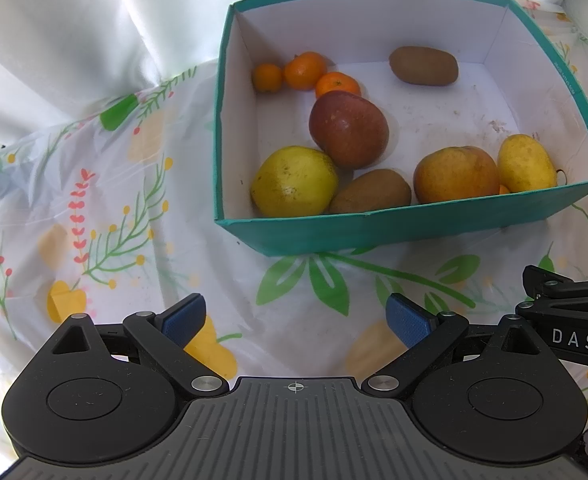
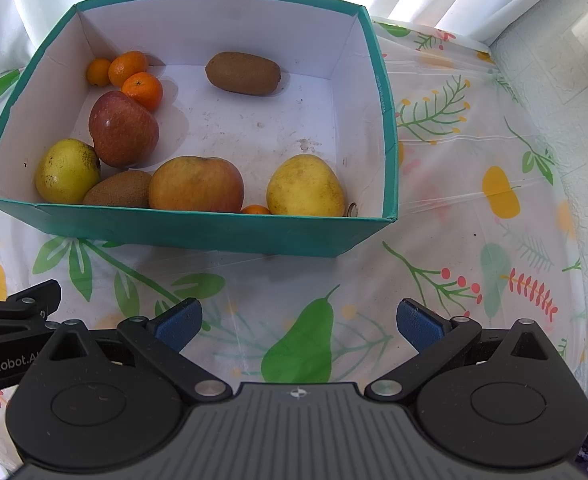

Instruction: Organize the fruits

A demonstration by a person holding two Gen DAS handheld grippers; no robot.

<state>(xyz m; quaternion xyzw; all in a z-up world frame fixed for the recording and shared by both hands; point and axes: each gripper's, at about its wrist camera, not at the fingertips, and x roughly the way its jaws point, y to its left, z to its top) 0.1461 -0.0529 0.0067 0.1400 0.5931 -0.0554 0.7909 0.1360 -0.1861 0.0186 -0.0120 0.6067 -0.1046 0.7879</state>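
A teal box (image 1: 374,228) (image 2: 213,228) with a white inside holds several fruits. In its back left corner sit three mandarins (image 1: 306,70) (image 2: 127,68). A red apple (image 1: 348,128) (image 2: 123,130) lies in front of them, a kiwi (image 1: 424,66) (image 2: 243,73) at the back. Along the front wall are a yellow apple (image 1: 294,182) (image 2: 66,170), a second kiwi (image 1: 370,192) (image 2: 119,190), an orange-red apple (image 1: 456,174) (image 2: 195,184) and a yellow pear (image 1: 526,164) (image 2: 306,186). My left gripper (image 1: 296,320) and right gripper (image 2: 298,322) hang open and empty before the box.
A floral plastic cloth (image 1: 113,220) (image 2: 474,240) covers the table. White curtains (image 1: 73,40) hang behind the box. A white textured wall (image 2: 574,80) stands at the right. The other gripper's black arm shows at each view's edge (image 1: 570,320) (image 2: 9,320).
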